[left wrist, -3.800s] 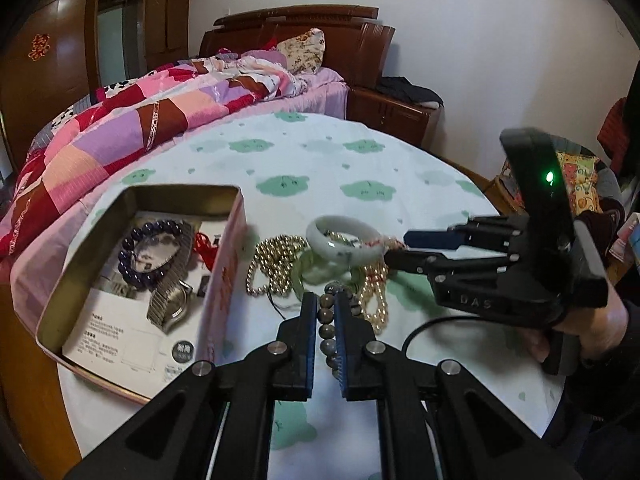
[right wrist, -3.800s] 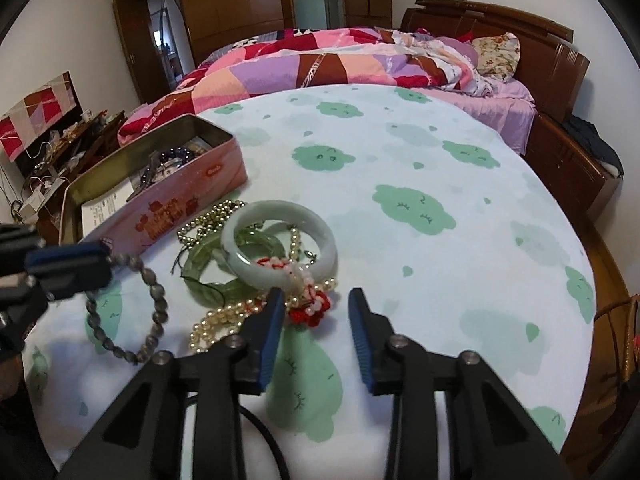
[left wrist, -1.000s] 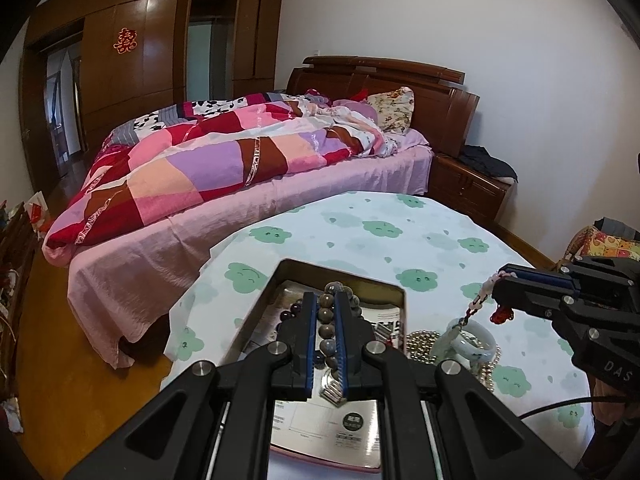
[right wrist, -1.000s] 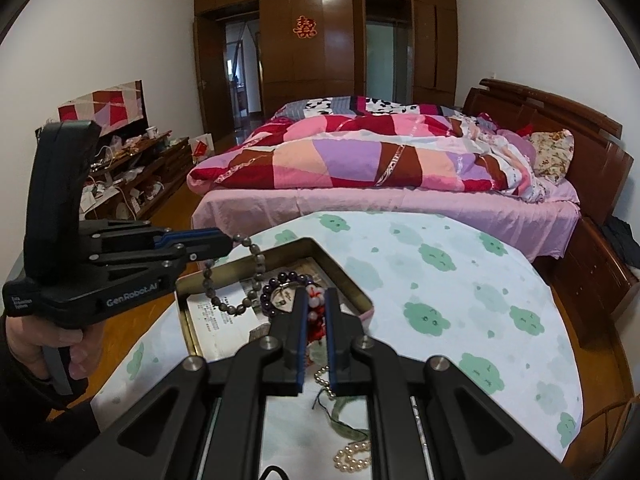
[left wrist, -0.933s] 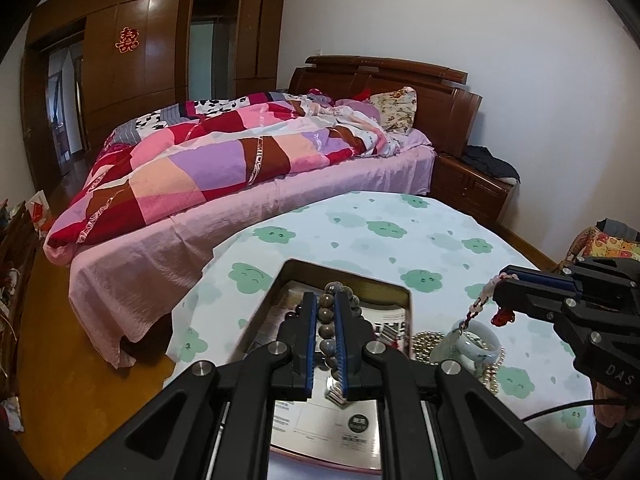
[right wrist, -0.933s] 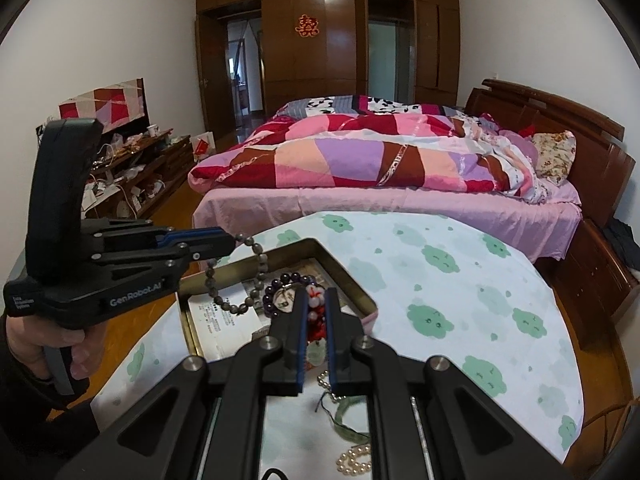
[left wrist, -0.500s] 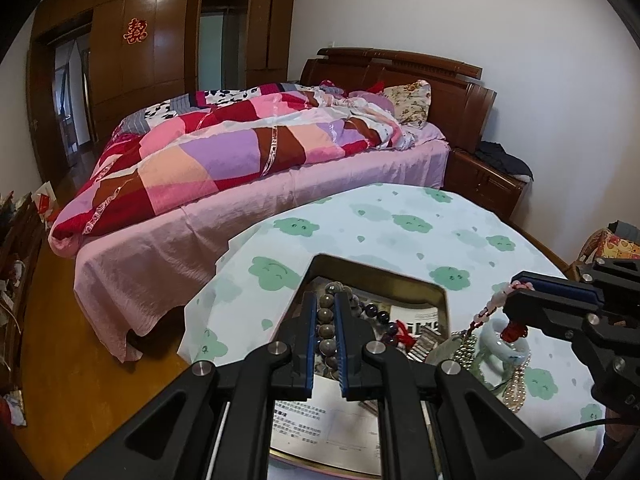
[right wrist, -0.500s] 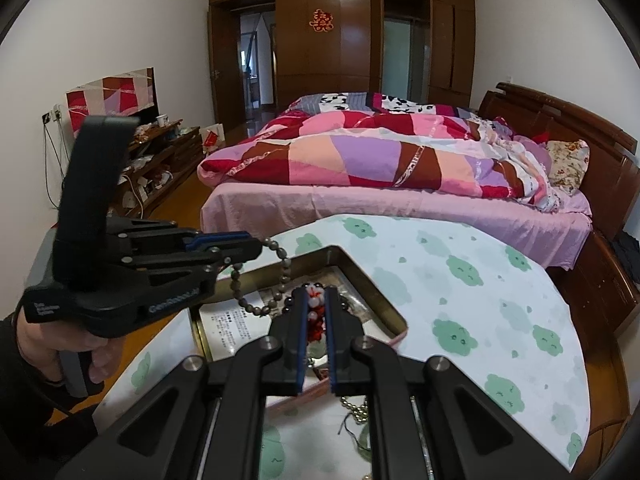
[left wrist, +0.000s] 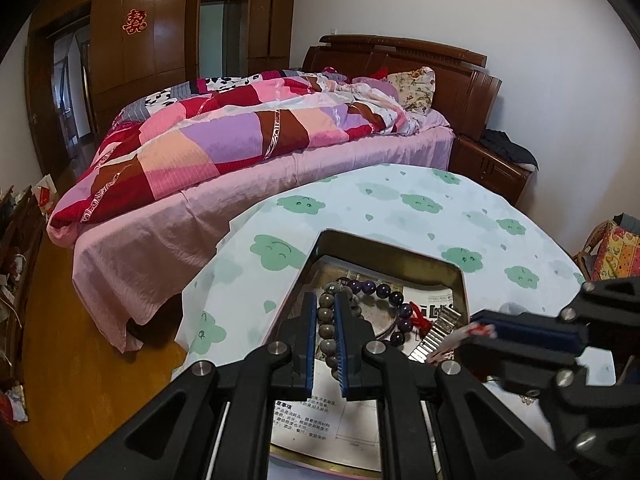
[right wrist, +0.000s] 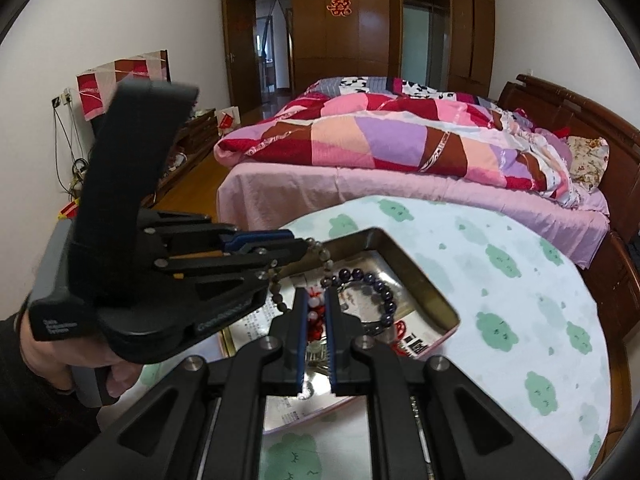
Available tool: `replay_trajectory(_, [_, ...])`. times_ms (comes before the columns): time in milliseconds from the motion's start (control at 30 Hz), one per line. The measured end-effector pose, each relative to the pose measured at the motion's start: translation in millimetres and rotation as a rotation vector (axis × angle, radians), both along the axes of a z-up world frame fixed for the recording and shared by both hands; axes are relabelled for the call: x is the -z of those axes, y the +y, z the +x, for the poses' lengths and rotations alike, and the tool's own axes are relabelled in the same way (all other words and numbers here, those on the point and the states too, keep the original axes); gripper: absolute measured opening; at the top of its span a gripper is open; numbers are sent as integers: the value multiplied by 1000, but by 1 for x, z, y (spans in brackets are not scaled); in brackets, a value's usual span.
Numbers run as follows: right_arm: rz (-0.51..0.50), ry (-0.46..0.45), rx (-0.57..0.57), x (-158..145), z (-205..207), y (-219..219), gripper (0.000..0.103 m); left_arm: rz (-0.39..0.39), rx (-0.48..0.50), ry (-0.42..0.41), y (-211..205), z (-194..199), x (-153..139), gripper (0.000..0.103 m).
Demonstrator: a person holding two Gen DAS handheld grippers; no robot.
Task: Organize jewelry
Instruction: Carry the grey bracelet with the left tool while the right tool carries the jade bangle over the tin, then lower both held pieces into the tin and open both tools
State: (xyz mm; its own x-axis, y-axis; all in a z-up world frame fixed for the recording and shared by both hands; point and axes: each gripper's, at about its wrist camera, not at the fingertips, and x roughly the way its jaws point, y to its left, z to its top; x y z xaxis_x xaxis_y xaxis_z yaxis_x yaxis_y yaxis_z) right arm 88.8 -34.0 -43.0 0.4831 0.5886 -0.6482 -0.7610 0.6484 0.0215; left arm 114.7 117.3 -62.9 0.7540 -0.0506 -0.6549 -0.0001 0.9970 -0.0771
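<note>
A wide bed [left wrist: 256, 148] with a patchwork quilt lay beyond the round table [left wrist: 400, 200], wood floor between them. The table's cloud-print cloth [right wrist: 520, 280] stood bare over its far half, out to the curved edge. One open metal tin [left wrist: 456, 272] sat near the table's left rim, its walls bounding the space below both grippers.

Inside the tin lay one dark purple bead bracelet [left wrist: 384, 292], one metal watch band [left wrist: 436, 328] and a printed paper sheet [left wrist: 320, 412] lining the floor.

Two grippers hung over the tin. The left gripper [left wrist: 324, 320] had its jaws nearly together, pinching one grey-brown bead bracelet [left wrist: 325, 316], whose loop dangled above the tin's near-left part. The right gripper [right wrist: 316, 320] was likewise narrow, clamped on a red and white knotted cord [right wrist: 315, 308]; what hung from it was hidden below the fingers. A hand [right wrist: 52, 356] gripped the left gripper's handle.
</note>
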Motion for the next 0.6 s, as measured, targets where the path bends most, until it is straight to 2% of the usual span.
replay_trajectory(233, [4,61,22,20,5,-1,10,31,-2,8,0,3,5,8])
replay_trajectory(600, [-20,105,42,35,-3,-7,10,32,0,42,-4,7,20,8])
